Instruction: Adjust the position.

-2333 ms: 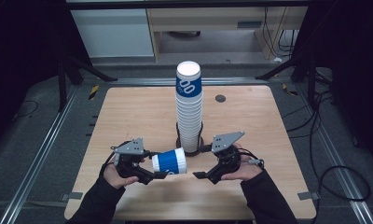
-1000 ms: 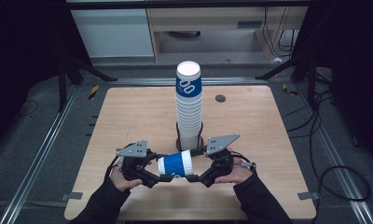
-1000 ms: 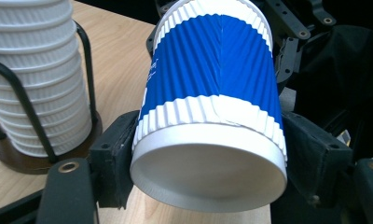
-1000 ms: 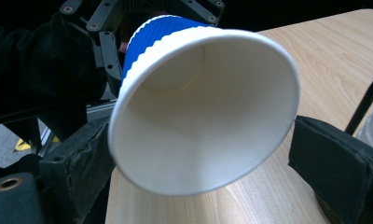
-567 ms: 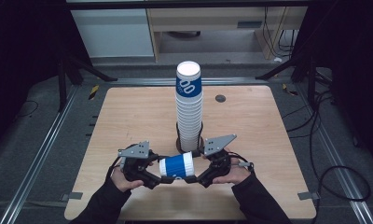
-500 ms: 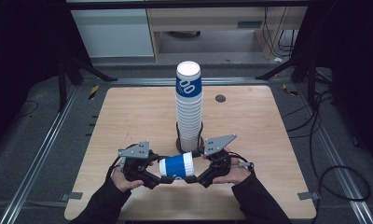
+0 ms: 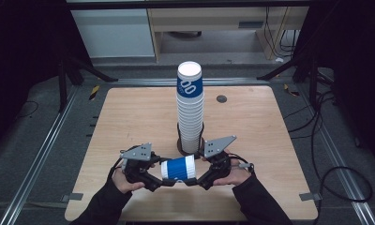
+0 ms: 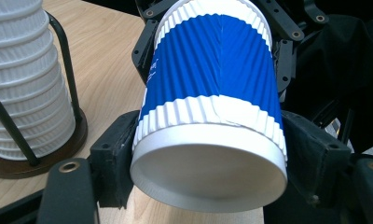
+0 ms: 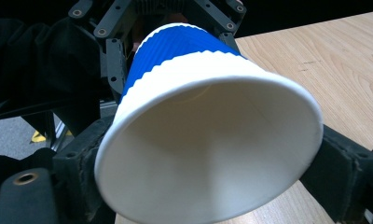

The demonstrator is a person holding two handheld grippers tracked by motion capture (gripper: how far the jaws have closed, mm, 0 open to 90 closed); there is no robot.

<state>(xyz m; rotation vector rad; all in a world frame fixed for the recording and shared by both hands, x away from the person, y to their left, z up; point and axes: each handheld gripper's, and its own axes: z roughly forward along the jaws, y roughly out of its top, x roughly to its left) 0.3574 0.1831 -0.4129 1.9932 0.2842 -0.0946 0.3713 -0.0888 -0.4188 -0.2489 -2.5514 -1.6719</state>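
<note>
Cup held at both ends above the near table edge

The left gripper (image 7: 153, 179) clamps the blue cup (image 7: 178, 168) at its base; the right gripper (image 7: 199, 178) has just been closing its jaws onto the rim. Judging by this, handover is midway, stacking remains. Only the right gripper view reveals the cup's empty inside; beyond, the stack (image 7: 191, 112) waits.

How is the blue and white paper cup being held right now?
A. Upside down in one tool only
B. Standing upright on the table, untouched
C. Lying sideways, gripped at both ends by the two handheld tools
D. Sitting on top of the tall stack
C. The cup lies sideways above the table, the left gripper clamping its closed bottom end and the right gripper its open rim end, in front of the stack of cups.
</note>
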